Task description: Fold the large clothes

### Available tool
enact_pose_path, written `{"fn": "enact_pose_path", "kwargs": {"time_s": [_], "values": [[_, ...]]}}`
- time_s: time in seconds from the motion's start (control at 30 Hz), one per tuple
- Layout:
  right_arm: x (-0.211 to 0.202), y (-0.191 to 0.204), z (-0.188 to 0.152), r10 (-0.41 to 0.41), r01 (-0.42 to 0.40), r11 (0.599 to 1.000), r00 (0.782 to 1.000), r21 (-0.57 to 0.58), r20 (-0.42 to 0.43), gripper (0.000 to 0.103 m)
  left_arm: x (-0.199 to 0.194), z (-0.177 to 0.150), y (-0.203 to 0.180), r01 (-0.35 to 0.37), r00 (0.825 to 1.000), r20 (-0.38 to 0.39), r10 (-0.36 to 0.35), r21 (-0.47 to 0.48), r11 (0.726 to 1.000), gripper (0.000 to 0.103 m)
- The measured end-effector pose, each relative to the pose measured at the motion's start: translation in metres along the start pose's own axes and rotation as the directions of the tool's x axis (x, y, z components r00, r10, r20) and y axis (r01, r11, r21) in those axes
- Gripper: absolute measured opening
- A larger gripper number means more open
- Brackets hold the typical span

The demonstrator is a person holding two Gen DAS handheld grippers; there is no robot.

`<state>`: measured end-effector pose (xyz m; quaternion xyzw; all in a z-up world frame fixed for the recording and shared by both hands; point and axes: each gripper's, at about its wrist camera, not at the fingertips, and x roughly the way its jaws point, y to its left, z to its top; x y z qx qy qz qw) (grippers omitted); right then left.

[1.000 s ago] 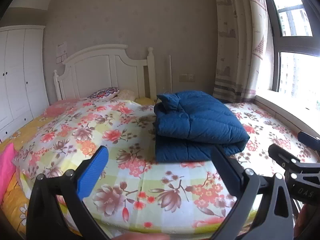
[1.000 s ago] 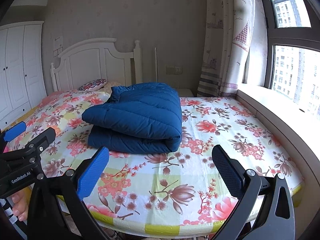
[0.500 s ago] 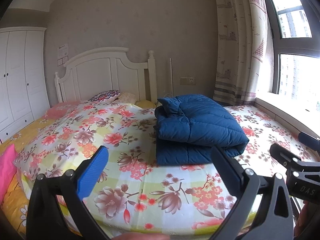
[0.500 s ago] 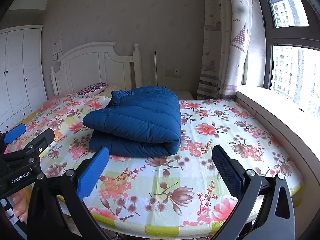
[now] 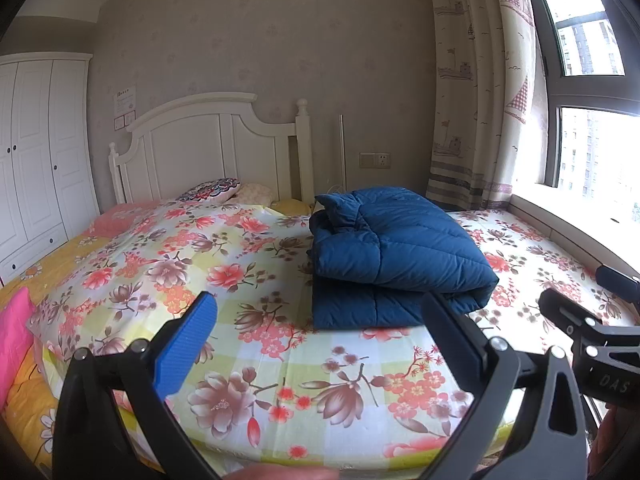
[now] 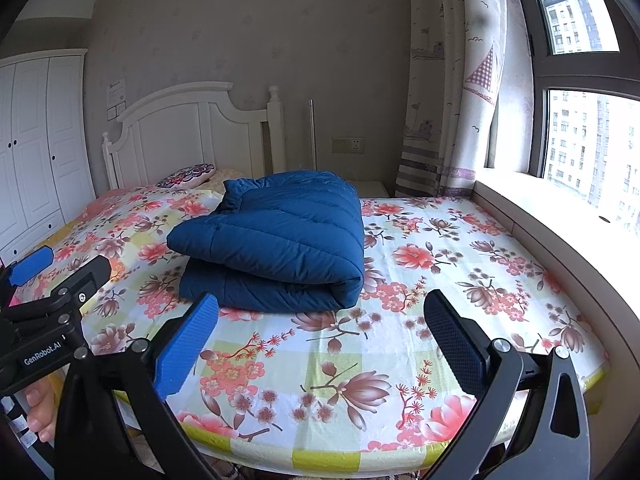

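At the far left we see a white wardrobe against the wall, and beside it a white headboard with a small paper notice on the wall just above its left shoulder; the writing on it is too small for us to read. A pink cushion lies at the near left edge of the bed, which wears a floral cover, and a patterned pillow rests near the headboard. Our left gripper hangs over the foot of the bed with its fingers wide apart and nothing between them; in the right wrist view its body carries the words "GenRobot.AI". Past it, right of the bed's middle, the blue padded jacket lies folded into a thick bundle on the cover, with nothing between it and either gripper. Our right gripper likewise stands spread and empty at the bed's near edge, well apart from the jacket; the left wrist view shows the letters "DAS" on its side. Behind the jacket a wall socket sits beside a curtain printed with sailboats, and a window fills the far right
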<state>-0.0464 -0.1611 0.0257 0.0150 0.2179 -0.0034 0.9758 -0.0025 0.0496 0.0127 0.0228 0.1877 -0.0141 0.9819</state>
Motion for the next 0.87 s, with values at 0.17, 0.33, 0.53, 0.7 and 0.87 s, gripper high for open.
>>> {"fn": "enact_pose_path", "kwargs": {"time_s": [0.17,0.33,0.53,0.7,0.87], "values": [[0.001,-0.001,0.000,0.006,-0.006,1.000,1.000,-0.003,-0.003,0.099,0.000,0.000,0.000,0.001,1.000,-0.001,-0.001,0.001,1.000,0.101],[0.001,0.000,-0.001,0.008,-0.008,1.000,1.000,-0.004,-0.004,0.099,0.000,0.000,0.000,0.000,1.000,-0.001,0.000,0.000,1.000,0.101],[0.004,-0.002,-0.003,0.016,-0.016,1.000,1.000,-0.009,-0.015,0.099,-0.002,-0.003,-0.003,-0.005,1.000,0.010,0.004,0.020,1.000,0.101],[0.011,-0.003,-0.008,0.031,-0.031,0.999,0.999,-0.014,-0.043,0.099,0.015,-0.010,-0.001,0.053,0.997,-0.061,-0.052,0.030,0.998,0.101],[0.036,-0.040,0.000,0.048,-0.045,0.999,0.993,0.027,-0.107,0.099,0.063,-0.024,0.021,0.093,0.959,-0.266,-0.100,-0.037,0.995,0.101]]}}
